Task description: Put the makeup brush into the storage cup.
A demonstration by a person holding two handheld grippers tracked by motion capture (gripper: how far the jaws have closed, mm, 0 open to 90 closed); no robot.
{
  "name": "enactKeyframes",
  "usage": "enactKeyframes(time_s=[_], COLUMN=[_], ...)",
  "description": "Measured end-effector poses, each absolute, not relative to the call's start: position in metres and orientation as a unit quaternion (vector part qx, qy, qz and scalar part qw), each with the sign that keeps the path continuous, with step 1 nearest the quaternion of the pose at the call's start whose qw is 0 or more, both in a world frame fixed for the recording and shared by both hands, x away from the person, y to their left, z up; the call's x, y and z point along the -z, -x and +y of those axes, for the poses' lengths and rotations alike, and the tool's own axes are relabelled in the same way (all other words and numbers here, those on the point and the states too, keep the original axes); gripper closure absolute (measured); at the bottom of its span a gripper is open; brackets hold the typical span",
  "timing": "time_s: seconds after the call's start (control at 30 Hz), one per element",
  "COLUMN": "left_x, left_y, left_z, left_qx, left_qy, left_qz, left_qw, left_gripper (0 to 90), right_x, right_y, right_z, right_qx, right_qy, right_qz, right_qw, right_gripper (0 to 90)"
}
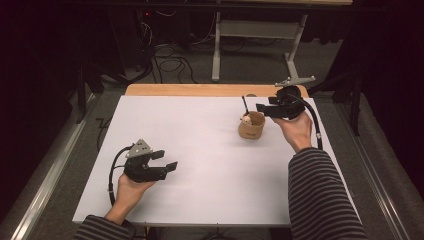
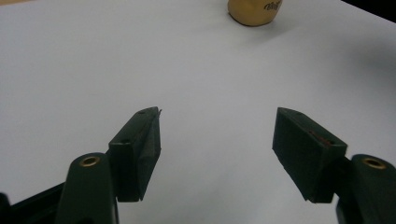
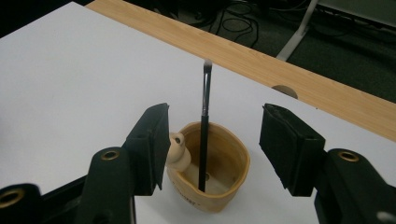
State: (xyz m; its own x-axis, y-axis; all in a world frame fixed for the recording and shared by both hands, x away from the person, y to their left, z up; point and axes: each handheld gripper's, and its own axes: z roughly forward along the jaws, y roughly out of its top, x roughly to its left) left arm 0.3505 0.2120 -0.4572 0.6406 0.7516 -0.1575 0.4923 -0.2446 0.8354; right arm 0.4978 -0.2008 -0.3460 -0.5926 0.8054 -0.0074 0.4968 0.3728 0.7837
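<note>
Both tongs [image 3: 212, 140] [image 2: 217, 149] apart, brush [image 3: 204, 135] upright in tan cup [image 3: 229, 186], white board [image 1: 200, 145] beneath.

- We see a table [image 1: 200, 150] with a white top that covers nearly all of it.
- Along the far edge a strip of bare wood [image 1: 190, 90] shows past the white surface.
- In that wooden strip, toward the far right corner, sits a small round hole [image 3: 284, 91].
- A tan cup [image 1: 251, 126] stands directly on the white surface, in the far right part of the table, near the far edge and apart from the right edge.
- The cup stands upright, and we can make out dark lettering on its side in the left gripper view.
</note>
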Motion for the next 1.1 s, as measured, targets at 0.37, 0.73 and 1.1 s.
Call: enactKeyframes(time_s=[0.37, 0.73, 1.1], left_x=[0.457, 0.457, 0.457], left_y=[-0.35, -0.351, -0.351], left_z=[0.212, 0.212, 0.212], left_qx=[-0.139, -0.139, -0.139], left_qy=[-0.776, -0.775, -0.775], left_qz=[0.401, 0.402, 0.402], left_qw=[0.466, 0.467, 0.467], left_gripper=[32.8, 32.8, 32.8], right_x=[0.343, 0.346, 0.347], right_y=[-0.483, -0.473, -0.463], right_z=[-0.211, -0.22, -0.225], right_qx=[-0.41, -0.426, -0.429], right_qy=[-0.398, -0.397, -0.397], right_qz=[0.796, 0.788, 0.785], right_qw=[0.201, 0.198, 0.205], right_gripper=[43.2, 42.9, 39.0])
